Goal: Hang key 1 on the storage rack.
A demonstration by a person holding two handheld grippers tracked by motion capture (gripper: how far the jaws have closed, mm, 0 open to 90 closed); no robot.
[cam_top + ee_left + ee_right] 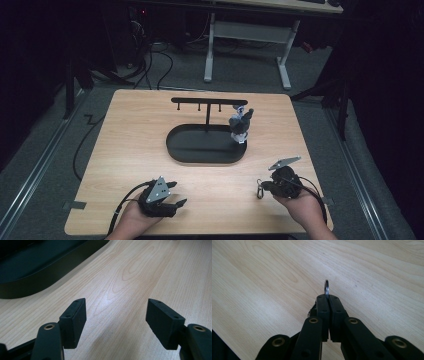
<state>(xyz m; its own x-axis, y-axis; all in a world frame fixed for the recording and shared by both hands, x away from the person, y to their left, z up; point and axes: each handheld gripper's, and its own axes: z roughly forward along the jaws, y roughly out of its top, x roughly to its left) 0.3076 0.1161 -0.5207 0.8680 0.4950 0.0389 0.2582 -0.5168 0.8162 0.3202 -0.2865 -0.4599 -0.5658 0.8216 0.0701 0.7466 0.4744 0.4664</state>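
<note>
right gripper (328, 298) jaws pinch a key ring (326, 287).

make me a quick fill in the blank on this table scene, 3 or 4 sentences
1. The right gripper has its jaws ____ on a metal ring.
2. The left gripper has its jaws ____, with nothing between them.
3. The black stand rises from an oval ____ in the middle of the table.
4. A small figure keychain hangs at the stand's ____ end in the high view.

Missing words: shut; open; tray; right

Left gripper (175, 195) low, fingers (75, 320) spread apart, right gripper (262, 187) fingers (323, 312) pressed together
</note>
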